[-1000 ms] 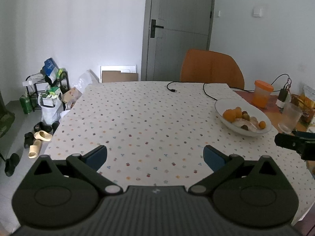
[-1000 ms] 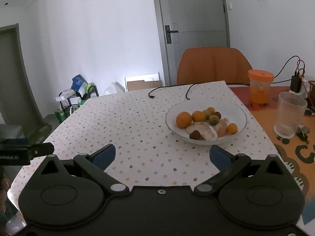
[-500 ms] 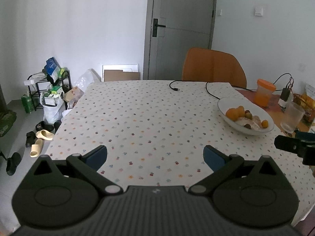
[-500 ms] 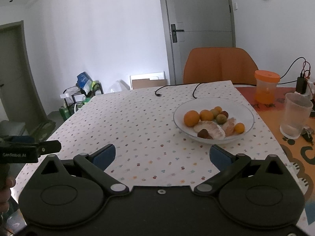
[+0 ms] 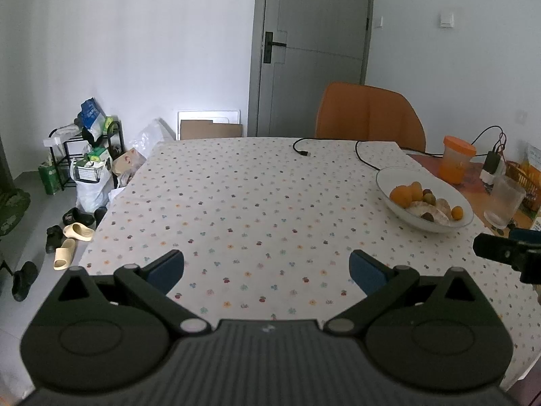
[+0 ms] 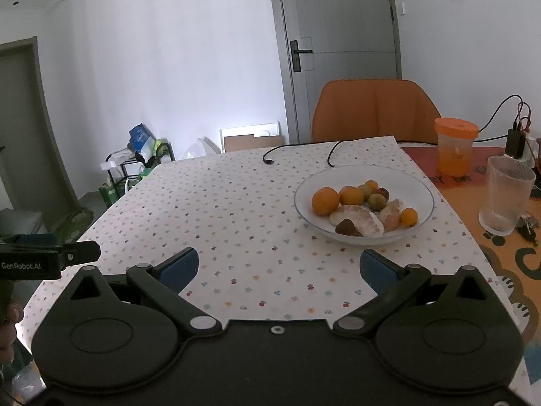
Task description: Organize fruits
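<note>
Lighting: dim, cool and even — soft daylight, source out of frame. Brightest patch: white wall (image 5: 152, 50) low behind the table's far-left corner, a pale bluish glow in both views. Shadows: faint and soft-edged, a thin one under the glass bowl (image 6: 419, 186). Glare: none strong; small dull highlights on the fruit (image 6: 325, 200). Distortion: heavy fisheye — door frame (image 5: 257, 67) and table edges bow, corners vignette to black. Focus: sharp centrally, softer at the rim; slight grain on the walls. Black gripper bodies read as near-featureless underexposed masses.
</note>
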`<state>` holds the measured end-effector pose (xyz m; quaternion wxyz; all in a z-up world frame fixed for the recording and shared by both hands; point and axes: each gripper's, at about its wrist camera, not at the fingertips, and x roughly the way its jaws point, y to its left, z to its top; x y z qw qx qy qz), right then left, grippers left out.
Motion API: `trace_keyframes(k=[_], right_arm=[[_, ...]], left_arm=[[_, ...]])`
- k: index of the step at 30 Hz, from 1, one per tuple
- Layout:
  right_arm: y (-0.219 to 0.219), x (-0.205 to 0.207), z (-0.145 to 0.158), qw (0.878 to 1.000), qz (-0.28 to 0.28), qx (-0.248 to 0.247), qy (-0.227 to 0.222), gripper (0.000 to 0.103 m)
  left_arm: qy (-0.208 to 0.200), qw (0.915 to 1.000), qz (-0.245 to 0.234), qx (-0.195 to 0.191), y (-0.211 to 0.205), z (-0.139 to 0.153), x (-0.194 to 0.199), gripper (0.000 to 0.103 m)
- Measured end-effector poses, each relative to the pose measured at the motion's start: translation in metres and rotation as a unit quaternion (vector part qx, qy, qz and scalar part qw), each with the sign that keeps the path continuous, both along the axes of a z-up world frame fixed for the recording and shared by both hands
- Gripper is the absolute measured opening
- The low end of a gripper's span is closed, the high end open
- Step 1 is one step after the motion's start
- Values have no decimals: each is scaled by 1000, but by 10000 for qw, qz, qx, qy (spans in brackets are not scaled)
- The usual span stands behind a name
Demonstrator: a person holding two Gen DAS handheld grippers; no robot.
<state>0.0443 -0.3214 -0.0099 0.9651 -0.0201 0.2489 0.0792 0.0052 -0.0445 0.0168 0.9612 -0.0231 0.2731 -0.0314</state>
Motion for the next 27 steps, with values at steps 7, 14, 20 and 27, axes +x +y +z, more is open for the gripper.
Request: trace_keyframes(k=[7,14,20,27], right_arm=[[0,0,0,10000,49,7,-7,103],[1,-1,-1,10000,67,-8,21,103],[2,-1,-1,10000,72,-18,32,103],[2,-1,-1,10000,70,-22,44,103]], left_arm=[[0,10000,14,-4,1,-2,0,103],[-6,10000,13,11,1,-2,0,103],[-12,10000,21,3,2,-2,0,103],[-16,10000,47,-3,5,-2,0,103]])
